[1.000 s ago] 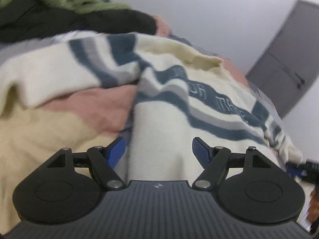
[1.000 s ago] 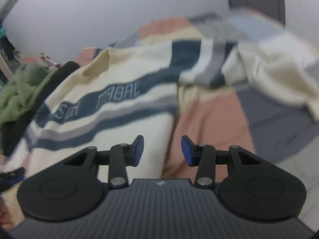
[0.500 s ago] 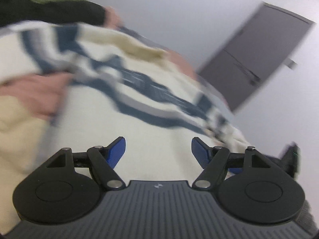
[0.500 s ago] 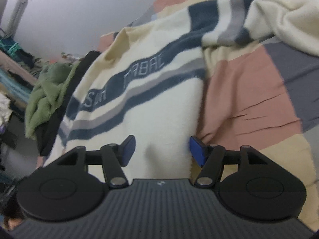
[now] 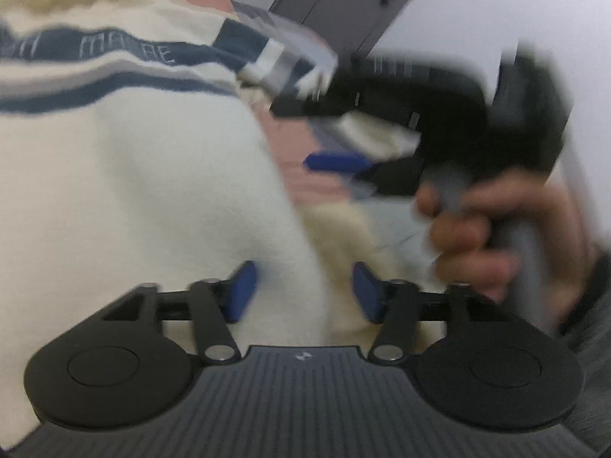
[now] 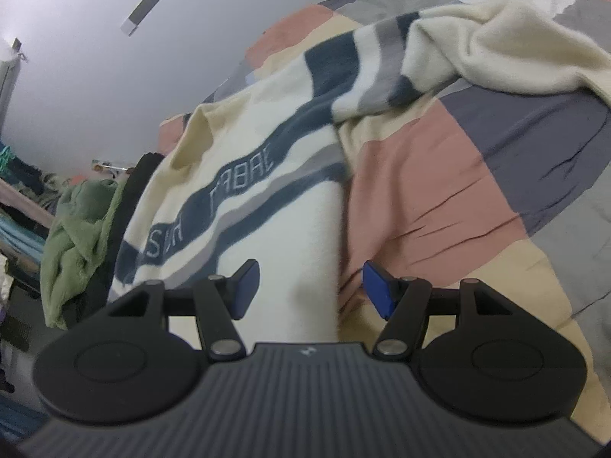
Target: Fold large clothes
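A cream sweater (image 6: pixel 267 175) with navy and grey stripes and lettering lies spread on the patchwork bedspread (image 6: pixel 439 175). Its far sleeve (image 6: pixel 488 45) is bunched at the upper right. My right gripper (image 6: pixel 310 290) is open over the sweater's near side edge, with cloth between the pads but not pinched. In the blurred left wrist view, my left gripper (image 5: pixel 305 292) hangs over the sweater (image 5: pixel 152 175) near its corner. Its jaws are closing with cloth between them, and the pads do not press on it. The right gripper (image 5: pixel 320 135), held by a hand (image 5: pixel 496 229), is close ahead on the right.
A green garment (image 6: pixel 76 236) and a black one (image 6: pixel 126 198) are heaped at the bed's left side. A grey door (image 5: pixel 343 7) stands in the white wall beyond. Cluttered shelves (image 6: pixel 19 198) sit at the far left.
My left gripper has swept right along the sweater toward the right gripper, and its jaws have narrowed. The right gripper's jaws have widened a little, and its view has rolled.
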